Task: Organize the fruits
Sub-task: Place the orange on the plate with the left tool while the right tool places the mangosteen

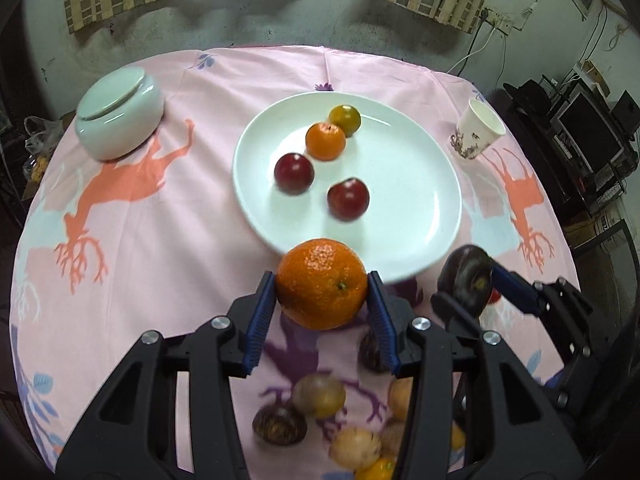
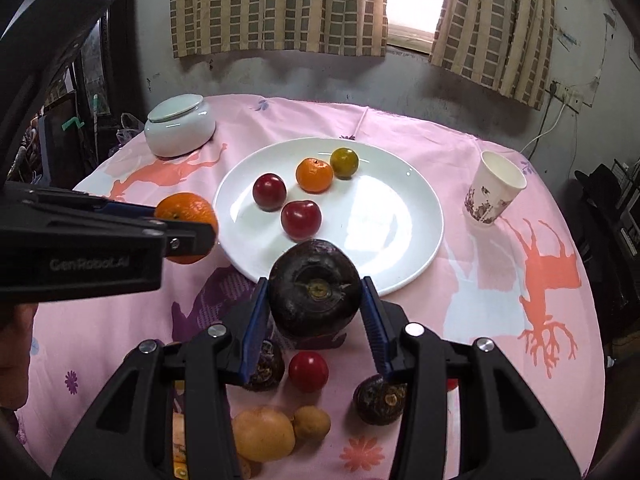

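Four small fruits already lie on the white plate point(image 1: 420, 152) just ahead of both tools. The left gripper point(image 1: 322, 294) clamps an orange point(image 1: 322, 288); the right gripper point(image 2: 314, 296) clamps a dark round fruit point(image 2: 314, 292). Several loose fruits point(image 2: 308, 372) remain on the pink tablecloth point(image 2: 500, 288) below the fingers. Curtains point(image 2: 280, 4) hang beyond.
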